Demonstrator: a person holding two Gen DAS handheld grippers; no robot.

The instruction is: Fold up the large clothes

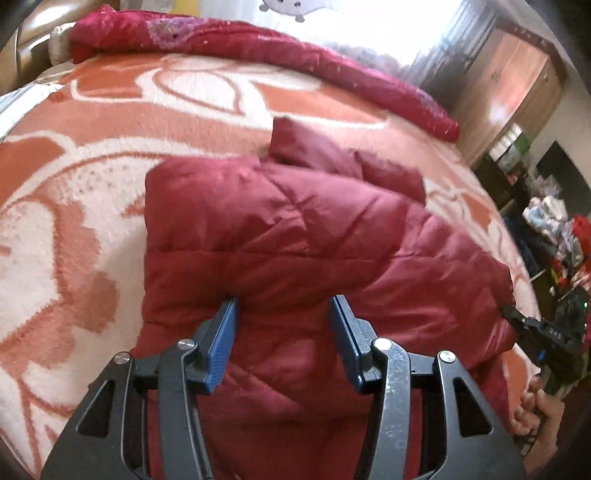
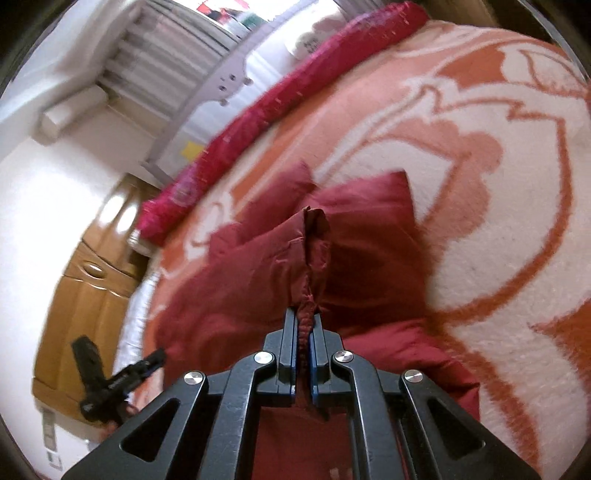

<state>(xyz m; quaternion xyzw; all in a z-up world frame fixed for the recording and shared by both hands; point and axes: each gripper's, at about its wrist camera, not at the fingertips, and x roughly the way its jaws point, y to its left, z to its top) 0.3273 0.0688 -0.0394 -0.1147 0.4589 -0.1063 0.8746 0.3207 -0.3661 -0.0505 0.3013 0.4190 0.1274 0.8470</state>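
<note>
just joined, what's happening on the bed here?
A person with a handheld gripper in each hand is folding a dark red puffer jacket laid on a bed covered by an orange and white blanket. The right gripper is shut on a bunched edge of the jacket and lifts it off the rest. The left gripper is open, its blue fingers spread over the jacket's near part, gripping nothing. A red quilt lies rolled along the far side of the bed.

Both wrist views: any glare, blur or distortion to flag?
Left wrist: window blown out, blanket bowed by fisheye, jacket slightly soft. Right wrist: wall overexposed, left edge smeared, cuff in the right gripper fairly sharp.
</note>
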